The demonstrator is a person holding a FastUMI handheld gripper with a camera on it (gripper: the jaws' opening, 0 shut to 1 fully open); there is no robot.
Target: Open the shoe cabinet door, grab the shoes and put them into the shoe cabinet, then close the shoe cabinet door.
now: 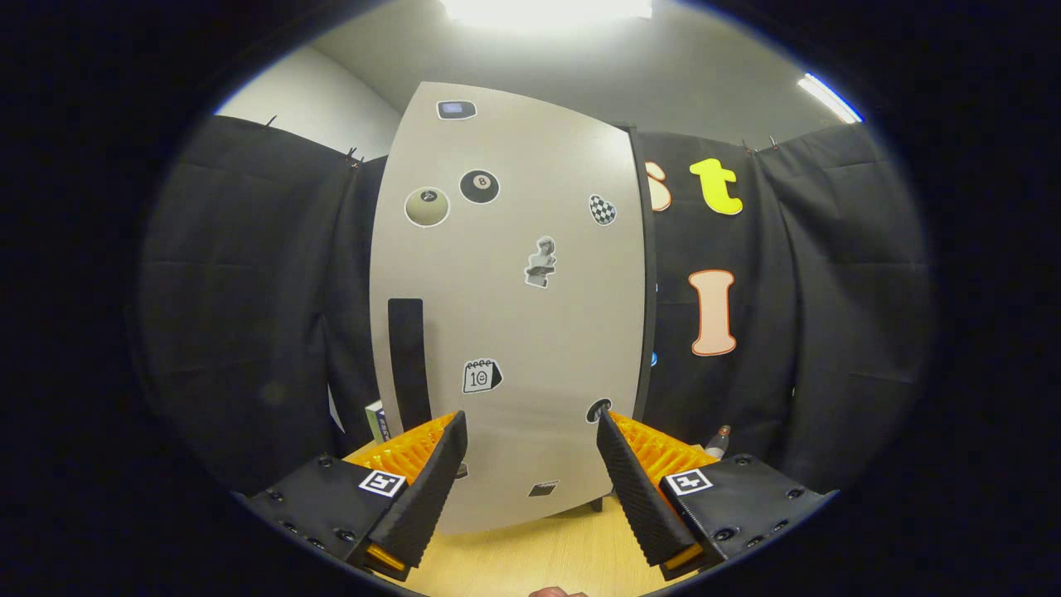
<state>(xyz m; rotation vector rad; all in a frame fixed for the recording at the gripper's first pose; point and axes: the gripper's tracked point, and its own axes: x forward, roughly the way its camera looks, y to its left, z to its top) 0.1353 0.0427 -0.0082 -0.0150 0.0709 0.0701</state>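
Note:
The shoe cabinet stands straight ahead on a wooden floor, its pale door shut and dotted with several stickers. A dark vertical handle slot runs down the door's left side, just above and beyond my left finger. My gripper is open, its two fingers spread wide in front of the lower part of the door with nothing between them. The cabinet's dark right side edge shows next to the door.
Black cloth walls close in on both sides of the cabinet. A small box sits low at the cabinet's left, and a small bottle stands low on its right. Wooden floor lies under the fingers.

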